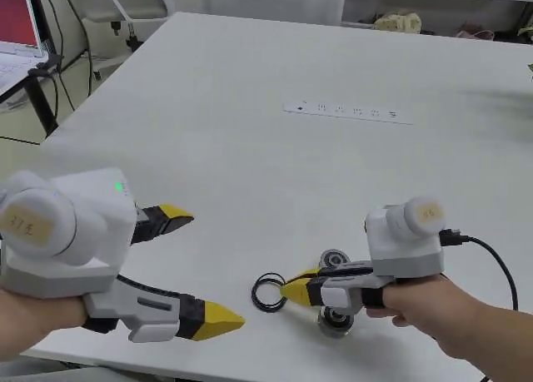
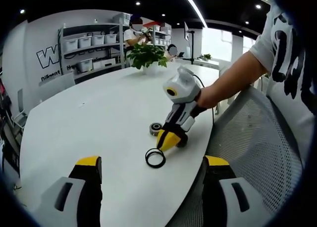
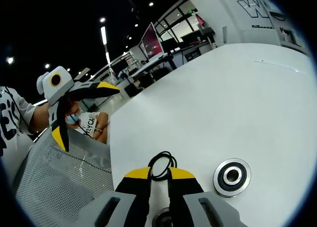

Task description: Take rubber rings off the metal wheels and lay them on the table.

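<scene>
Lying flat on the tabletop (image 1: 250, 132) near its front edge, the ring (image 1: 256, 294) is off its wheel, and we count that much as done. It may be two loops overlapping; we cannot tell. Its near edge sits in the slim gap at the tips of the right gripper (image 1: 293, 290), whose jaws are drawn almost together and, as we judge, pinch it.

Near the ring stands one wheel (image 1: 335, 257), and a second wheel (image 1: 336, 320) lies partly under the right gripper. In the right gripper view the first wheel has a dark outer band, which may be a ring not yet taken off; we cannot be sure. So we judge the task partway: one ring is down and only needs letting go, and at least one wheel may be left to strip.

The left gripper (image 1: 201, 268) hangs well apart from the ring, its jaws spread wide and holding nothing.

As for writing, we read a large "W" on the wall (image 2: 47, 56); the smaller line beneath it is too blurred to read. The tan label (image 1: 29, 224) on the left gripper bears faint marks that we cannot make out.
</scene>
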`<control>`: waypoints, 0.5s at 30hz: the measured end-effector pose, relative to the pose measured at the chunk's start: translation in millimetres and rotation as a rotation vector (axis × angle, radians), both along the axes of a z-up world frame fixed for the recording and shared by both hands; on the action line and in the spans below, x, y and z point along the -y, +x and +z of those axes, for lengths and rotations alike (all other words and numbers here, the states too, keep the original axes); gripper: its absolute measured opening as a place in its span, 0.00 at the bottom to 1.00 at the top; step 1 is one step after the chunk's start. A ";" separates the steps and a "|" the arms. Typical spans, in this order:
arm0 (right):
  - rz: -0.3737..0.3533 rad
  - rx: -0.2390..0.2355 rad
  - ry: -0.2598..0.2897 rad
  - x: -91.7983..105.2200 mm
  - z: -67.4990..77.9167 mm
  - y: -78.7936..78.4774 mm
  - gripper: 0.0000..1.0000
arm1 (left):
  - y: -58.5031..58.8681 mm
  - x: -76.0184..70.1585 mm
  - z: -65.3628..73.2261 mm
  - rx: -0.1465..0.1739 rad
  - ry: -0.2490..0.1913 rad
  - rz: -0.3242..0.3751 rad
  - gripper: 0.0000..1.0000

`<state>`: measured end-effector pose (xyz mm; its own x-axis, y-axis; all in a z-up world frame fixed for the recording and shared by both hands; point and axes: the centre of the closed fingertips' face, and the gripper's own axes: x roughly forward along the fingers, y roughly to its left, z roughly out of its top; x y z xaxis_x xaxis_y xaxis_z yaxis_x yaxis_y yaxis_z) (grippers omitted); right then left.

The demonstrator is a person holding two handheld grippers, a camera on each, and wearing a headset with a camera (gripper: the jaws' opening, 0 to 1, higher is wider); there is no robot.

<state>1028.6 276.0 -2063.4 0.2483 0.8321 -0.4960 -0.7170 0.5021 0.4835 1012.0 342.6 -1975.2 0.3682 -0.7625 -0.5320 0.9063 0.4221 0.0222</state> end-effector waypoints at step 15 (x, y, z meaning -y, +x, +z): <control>0.008 0.058 0.000 8.4 18.5 -3.7 0.22 | -3.4 4.8 2.1 -0.004 0.004 -0.008 0.81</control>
<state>1024.9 267.6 -2044.9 0.2695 0.8344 -0.4808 -0.7478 0.4959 0.4414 1008.6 337.8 -1973.1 0.3599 -0.7635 -0.5362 0.9098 0.4146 0.0203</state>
